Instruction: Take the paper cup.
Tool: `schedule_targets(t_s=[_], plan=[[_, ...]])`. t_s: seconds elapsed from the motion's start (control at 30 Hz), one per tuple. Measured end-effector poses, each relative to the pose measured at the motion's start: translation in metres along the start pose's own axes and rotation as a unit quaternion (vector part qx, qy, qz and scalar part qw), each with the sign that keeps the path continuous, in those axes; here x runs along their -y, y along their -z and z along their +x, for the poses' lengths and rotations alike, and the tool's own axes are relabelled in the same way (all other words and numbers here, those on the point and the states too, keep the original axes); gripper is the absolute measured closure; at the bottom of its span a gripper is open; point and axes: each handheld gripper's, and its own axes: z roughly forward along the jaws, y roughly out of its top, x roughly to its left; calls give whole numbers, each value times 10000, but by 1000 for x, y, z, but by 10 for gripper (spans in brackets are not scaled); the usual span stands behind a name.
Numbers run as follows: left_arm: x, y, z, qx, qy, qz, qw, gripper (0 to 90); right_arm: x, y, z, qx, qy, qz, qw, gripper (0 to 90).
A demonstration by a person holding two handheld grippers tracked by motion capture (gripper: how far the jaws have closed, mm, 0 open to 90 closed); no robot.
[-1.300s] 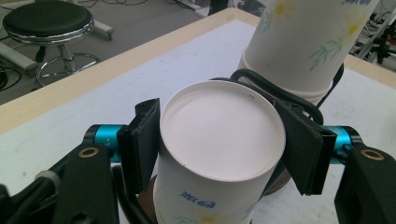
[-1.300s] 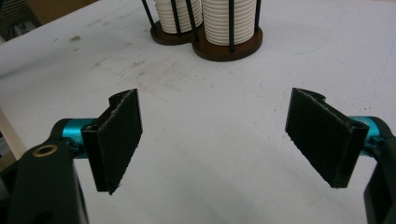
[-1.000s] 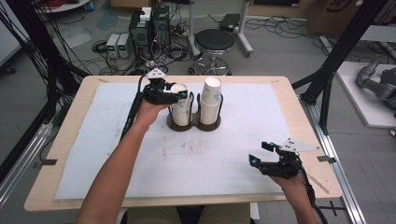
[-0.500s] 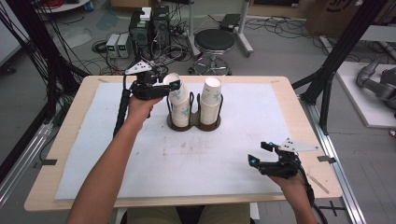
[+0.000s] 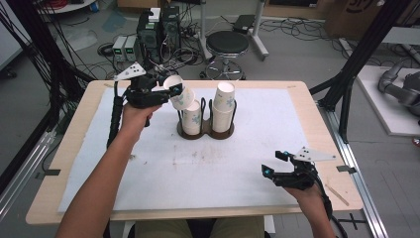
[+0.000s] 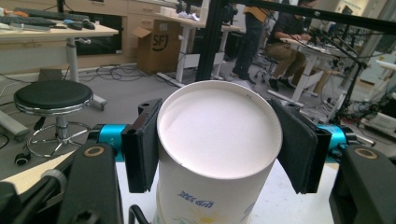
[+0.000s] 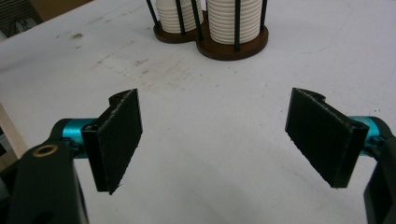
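High view first: the left gripper (image 5: 171,93) sat in the upper left of the frame, jaws clamped on a white paper cup (image 5: 179,93) w/ a small blue print. The cup was tilted, its mouth facing up-left, lifted just clear of the left stack (image 5: 193,117) in the cup holder (image 5: 206,130). The holder was a dark brown double base w/ black wire uprights, sitting center-top on the white mat (image 5: 198,168) that covered the desk (image 5: 317,109). The right stack (image 5: 224,106) stood taller than the left one, upright in its own slot. The right gripper (image 5: 273,165) was down in the lower right, near the front edge of the desk, well apart from the holder.

Left gripper view: the cup took up the middle of the frame (image 6: 219,154), both black pads pressed flat on its sides just under the rim, so a firm hold. Jaws had just been closing that last bit onto it. A black stool (image 6: 53,96) stood in the left bg.

Right gripper view: jaws wide, nothing btwn them, just bare mat (image 7: 210,154) below. The holder (image 7: 219,44) and the bottoms of both stacks showed at the top of the frame, ahead of the jaws and not touching.
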Motion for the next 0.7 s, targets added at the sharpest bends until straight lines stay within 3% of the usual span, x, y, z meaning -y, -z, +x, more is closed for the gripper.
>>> schedule_targets(t_s=[0.37, 0.47, 0.57, 0.7], plan=[[6, 25, -21, 306, -322, 150, 9989, 373, -2, -4, 2, -49, 34, -16, 10000, 192], [15, 31, -28, 401, -402, 248, 9981, 373, -4, -6, 3, -70, 5, -41, 10000, 192], [36, 36, -37, 620, -375, 290, 9969, 373, -4, -9, 5, -107, 6, -22, 9999, 192], [54, 36, -44, 686, -425, 421, 9958, 372, -6, -15, 7, -216, 63, 37, 9997, 192]])
